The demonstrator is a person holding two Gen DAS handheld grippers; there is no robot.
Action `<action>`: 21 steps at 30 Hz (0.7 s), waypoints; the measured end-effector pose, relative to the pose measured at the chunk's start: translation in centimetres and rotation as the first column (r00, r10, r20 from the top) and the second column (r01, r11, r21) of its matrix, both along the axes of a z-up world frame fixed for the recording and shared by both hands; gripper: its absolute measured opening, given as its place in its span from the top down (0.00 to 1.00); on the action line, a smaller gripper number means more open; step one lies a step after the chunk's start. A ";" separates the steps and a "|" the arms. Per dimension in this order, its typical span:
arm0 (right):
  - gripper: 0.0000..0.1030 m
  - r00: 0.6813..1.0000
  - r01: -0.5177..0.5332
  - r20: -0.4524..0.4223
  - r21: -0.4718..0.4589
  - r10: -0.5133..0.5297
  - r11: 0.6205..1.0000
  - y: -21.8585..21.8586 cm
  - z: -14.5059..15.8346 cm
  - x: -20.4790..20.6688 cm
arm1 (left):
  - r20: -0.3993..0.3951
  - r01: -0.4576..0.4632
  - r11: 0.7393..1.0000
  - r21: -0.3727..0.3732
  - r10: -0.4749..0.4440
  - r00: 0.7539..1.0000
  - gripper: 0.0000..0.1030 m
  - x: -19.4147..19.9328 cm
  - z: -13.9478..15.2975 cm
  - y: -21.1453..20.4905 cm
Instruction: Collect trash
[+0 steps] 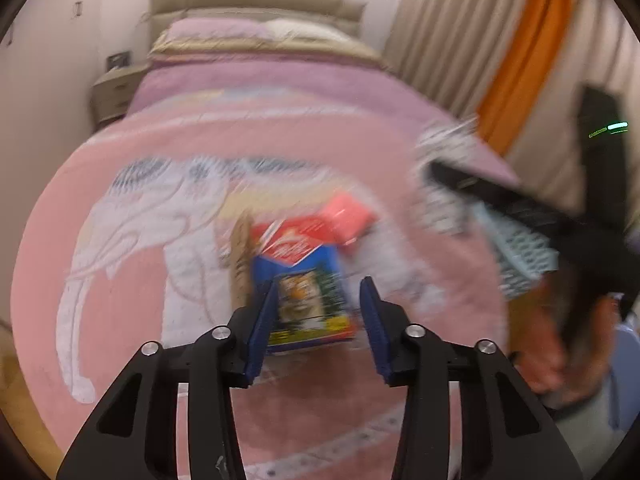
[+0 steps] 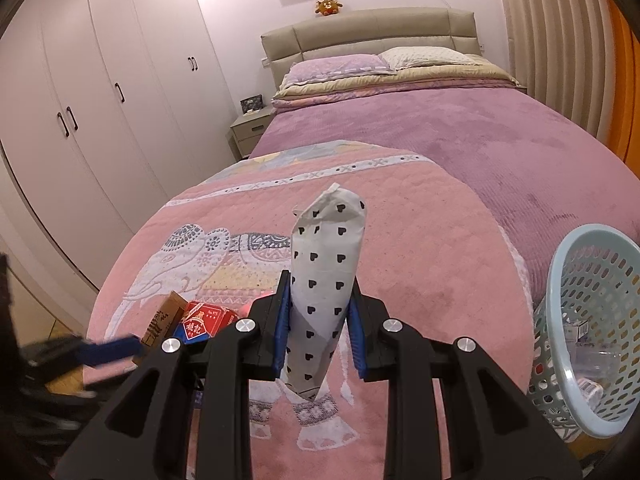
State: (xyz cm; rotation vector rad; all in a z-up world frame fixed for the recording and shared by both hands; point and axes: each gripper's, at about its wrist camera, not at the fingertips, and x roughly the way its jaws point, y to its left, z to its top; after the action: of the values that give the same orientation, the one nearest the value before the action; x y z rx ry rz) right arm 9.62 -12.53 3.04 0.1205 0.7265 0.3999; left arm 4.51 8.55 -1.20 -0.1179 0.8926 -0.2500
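Blue-padded left hand-held gripper (image 1: 320, 300) gapes around a carton (image 1: 308, 300); right one (image 2: 318, 300) clamps a packet (image 2: 326, 276).

Dim pinkish light — left view motion-blurred, fisheye edges.

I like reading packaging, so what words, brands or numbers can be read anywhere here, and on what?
Red and blue cardboard box: large Chinese characters, too blurred to quote.
Brown cardboard box: dark print, unreadable.
White heart-patterned paper packet: hearts only, no text.
Pale blue plastic basket: contents' print too small.

Plush matt cloth blanket (image 2: 420, 248) — glossy printed card box (image 1: 308, 300); perforated plastic basket (image 2: 592, 320) — smooth.
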 end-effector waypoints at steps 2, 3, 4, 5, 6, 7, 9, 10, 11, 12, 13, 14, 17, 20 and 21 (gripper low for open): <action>0.78 1.000 0.006 -0.001 0.001 -0.006 1.000 -0.2 0.0 -0.1 | -0.015 -0.035 0.999 0.026 0.035 0.999 0.62 0.6 -1.0 0.2; 0.78 1.000 0.012 -0.001 0.002 -0.012 1.000 -0.4 -0.1 -0.2 | -0.010 -0.049 0.998 0.039 0.050 0.999 0.63 0.4 -1.1 0.4; 0.78 1.000 0.016 -0.004 0.006 -0.016 1.000 -0.6 -0.2 -0.3 | 0.002 -0.062 0.997 0.051 0.062 0.998 0.64 0.4 -1.1 0.5; 0.78 1.000 0.019 -0.007 0.010 -0.019 1.000 -0.8 -0.3 -0.3 | 0.002 -0.064 0.997 0.049 0.064 0.998 0.62 0.4 -1.0 0.7; 0.78 1.000 0.020 -0.007 0.012 -0.020 1.000 -0.8 -0.3 -0.3 | 0.004 -0.069 0.996 0.053 0.069 0.998 0.61 0.4 -1.0 0.8; 0.78 1.000 0.022 -0.009 0.015 -0.021 1.000 -0.9 -0.4 -0.3 | 0.008 -0.074 0.995 0.062 0.074 0.997 0.55 0.2 -0.9 0.8; 0.78 1.000 0.021 -0.012 0.021 -0.021 1.000 -0.9 -0.5 -0.3 | 0.009 -0.083 0.993 0.083 0.082 0.997 0.47 0.4 -1.2 0.7; 0.78 1.000 0.020 -0.012 0.022 -0.020 1.000 -0.9 -0.4 -0.3 | -0.014 -0.082 0.993 0.082 0.084 0.996 0.37 0.6 -1.6 0.8; 0.78 1.000 0.019 -0.010 0.021 -0.019 1.000 -0.9 -0.4 -0.3 | -0.037 -0.089 0.992 0.088 0.093 0.995 0.34 0.8 -2.3 0.8; 0.78 1.000 0.019 -0.008 0.019 -0.019 1.000 -0.8 -0.3 -0.4 | -0.046 -0.093 0.992 0.091 0.098 0.994 0.35 0.9 -2.8 0.7; 0.78 1.000 0.018 -0.005 0.018 -0.018 1.000 -0.8 -0.3 -0.4 | -0.046 -0.093 0.992 0.089 0.097 0.994 0.35 1.1 -3.1 0.7; 0.78 1.000 0.018 -0.002 0.017 -0.018 1.000 -0.8 -0.2 -0.5 | -0.028 -0.090 0.993 0.082 0.092 0.995 0.35 0.8 -2.9 0.6; 0.78 1.000 0.023 -0.001 0.017 -0.023 1.000 -1.1 -0.1 -0.5 | -0.010 -0.055 0.998 0.023 0.056 0.998 0.34 0.4 -1.9 0.4; 0.78 1.000 0.029 -0.001 0.026 -0.029 0.999 -1.5 -0.1 -0.5 | 0.027 -0.025 0.999 0.032 0.024 0.999 0.34 0.0 -1.0 -0.4; 0.78 1.000 0.030 0.000 0.025 -0.030 0.999 -1.5 -0.1 -0.5 | 0.029 -0.012 1.000 0.028 0.011 1.000 0.34 -0.1 -0.9 -0.7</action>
State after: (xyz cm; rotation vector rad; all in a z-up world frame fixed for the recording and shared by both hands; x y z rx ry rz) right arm 9.16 -14.05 2.97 0.1551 0.7191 0.3805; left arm 4.46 7.85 -2.13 -0.0930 0.8666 -0.2281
